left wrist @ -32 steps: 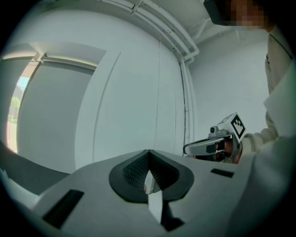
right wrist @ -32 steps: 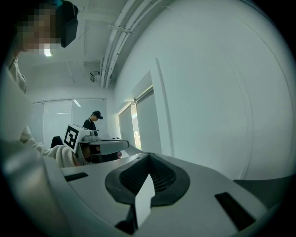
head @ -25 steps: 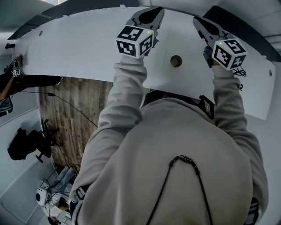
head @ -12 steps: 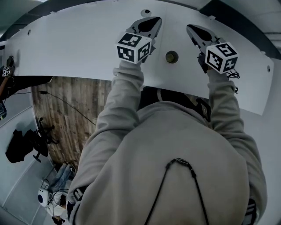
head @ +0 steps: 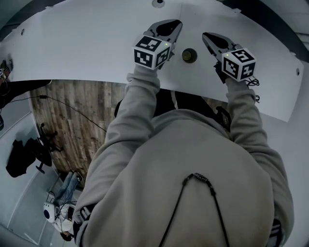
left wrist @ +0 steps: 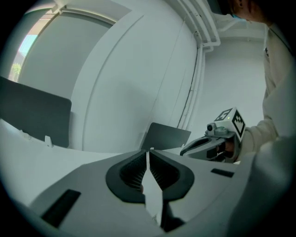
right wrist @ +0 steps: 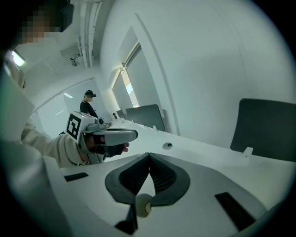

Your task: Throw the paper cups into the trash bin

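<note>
Since a second ago the right gripper (head: 207, 36) has come inward toward the left gripper (head: 174, 23), and the gap between them is narrower. Left gripper: jaws pressed together at the tips, nothing between them. Right gripper: likewise closed tip to tip and holding nothing (a small pale round shape shows through the gap behind its tips in the right gripper view, and it cannot be told whether that is a table fitting or part of the gripper). Both hang over the white table (head: 87, 43), at about 11 and 1 o'clock from the person. A round cable port (head: 189, 55) lies between them at 12 o'clock, apart from both. A second port (head: 158, 3) lies farther out, also toward 12 o'clock. Wooden floor (head: 72, 111) shows past the table edge at 8 o'clock. No paper cups and no trash bin appear in any view, so their location is not established. Judgement: no cup is in hand, and the step under way is at most finding one. How many cups, if any, have already been thrown away cannot be judged. The next move calls for bringing a cup into sight, then opening one gripper wide enough to straddle its wall. The grip should be light, since a paper cup would likely crush, and the bin should be found before carrying.
</note>
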